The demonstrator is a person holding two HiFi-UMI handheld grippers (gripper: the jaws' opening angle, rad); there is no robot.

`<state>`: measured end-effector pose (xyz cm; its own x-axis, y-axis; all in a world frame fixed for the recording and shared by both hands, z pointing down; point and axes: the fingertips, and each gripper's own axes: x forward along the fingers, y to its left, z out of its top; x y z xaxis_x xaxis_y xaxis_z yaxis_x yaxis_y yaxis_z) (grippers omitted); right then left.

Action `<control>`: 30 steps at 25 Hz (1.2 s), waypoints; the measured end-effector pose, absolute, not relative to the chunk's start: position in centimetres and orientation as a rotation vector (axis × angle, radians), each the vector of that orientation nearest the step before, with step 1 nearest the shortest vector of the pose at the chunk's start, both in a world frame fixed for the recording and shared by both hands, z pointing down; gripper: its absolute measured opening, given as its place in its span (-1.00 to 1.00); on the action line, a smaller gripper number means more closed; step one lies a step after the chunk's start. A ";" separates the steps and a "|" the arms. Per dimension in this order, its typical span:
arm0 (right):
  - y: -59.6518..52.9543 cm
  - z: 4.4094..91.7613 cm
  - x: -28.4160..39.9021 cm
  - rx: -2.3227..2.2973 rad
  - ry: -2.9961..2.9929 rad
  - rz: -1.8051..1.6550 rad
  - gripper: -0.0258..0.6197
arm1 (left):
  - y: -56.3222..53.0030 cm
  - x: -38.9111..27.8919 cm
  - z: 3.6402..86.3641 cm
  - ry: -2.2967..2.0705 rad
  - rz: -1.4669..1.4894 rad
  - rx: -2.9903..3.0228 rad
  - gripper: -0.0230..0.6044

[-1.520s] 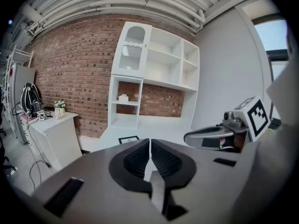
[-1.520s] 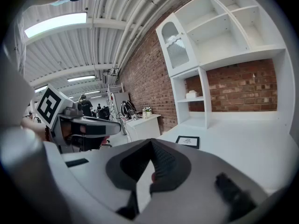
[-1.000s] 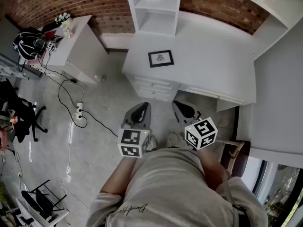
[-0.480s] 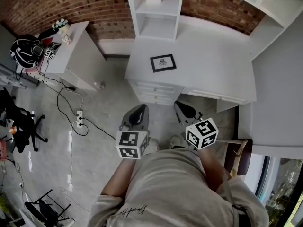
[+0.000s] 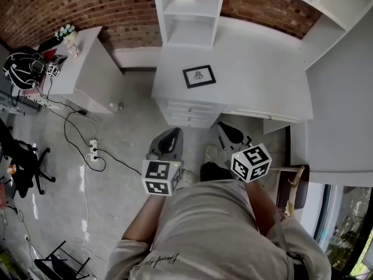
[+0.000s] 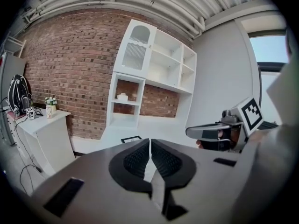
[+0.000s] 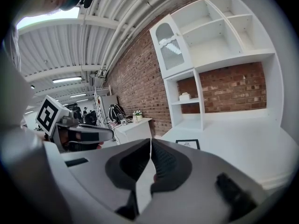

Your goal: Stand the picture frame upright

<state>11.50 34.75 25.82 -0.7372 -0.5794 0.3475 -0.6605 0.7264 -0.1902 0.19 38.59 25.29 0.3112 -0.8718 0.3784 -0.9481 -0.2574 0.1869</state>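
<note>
While both tools are held short of the desk [image 5: 256,80], no contact with the work is recorded. The left gripper [image 5: 172,132] is found closed, its ribbed pads meeting with nothing between them, and the right gripper [image 5: 225,128] is likewise closed and empty.

The picture frame [image 5: 199,76] is noted lying flat, face up, near the desk's front-left corner. It sits in front of the shelf unit [image 5: 189,10] and above the drawers [image 5: 189,112], well apart from both grippers.

The frame is judged light and stiff, with a thin dark border. Any glazing should be treated as fragile, and the smooth desk is likely to let the frame slide when pushed. A hold across one border edge is advised, once that edge has been tipped up or drawn past the desk's front edge, since little is offered to the jaws while it lies flush.

The back of the frame is hidden, so a folding stand cannot be confirmed. Its thickness cannot be judged from above. The print is too small to identify. In both gripper views the frame's near edge is cut off by the gripper body.
</note>
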 end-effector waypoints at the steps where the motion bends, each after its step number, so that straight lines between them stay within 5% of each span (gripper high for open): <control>1: 34.4 25.9 11.6 0.984 -2.665 0.443 -0.83 | 38.3 0.2 25.4 -1.618 0.280 2.213 -0.85; 30: 4.6 28.1 11.6 0.785 -2.706 0.482 -0.83 | 9.4 0.8 26.2 -1.757 0.250 2.074 -0.85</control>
